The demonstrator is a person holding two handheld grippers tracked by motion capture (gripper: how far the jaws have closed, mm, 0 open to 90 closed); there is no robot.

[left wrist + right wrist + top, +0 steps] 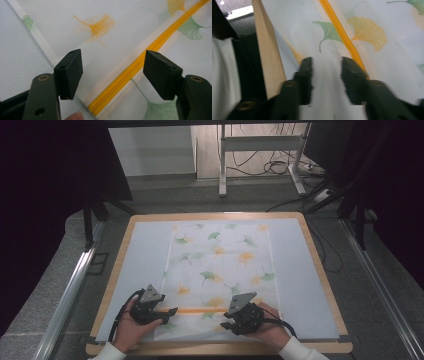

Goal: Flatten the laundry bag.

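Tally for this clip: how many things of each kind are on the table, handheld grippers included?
Zippered fabric bag with ginkgo leaf print: 1
Pale blue mat under it: 1
Handheld grippers, left gripper and right gripper: 2
Total: 4

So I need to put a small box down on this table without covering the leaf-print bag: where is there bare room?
Two bare strips of the pale mat flank the mesh bag: one between its left edge and the wooden rim, a matching one on the right. It is crowded along the near edge, where the left hand-held gripper and right hand-held gripper sit by the yellow zipper.
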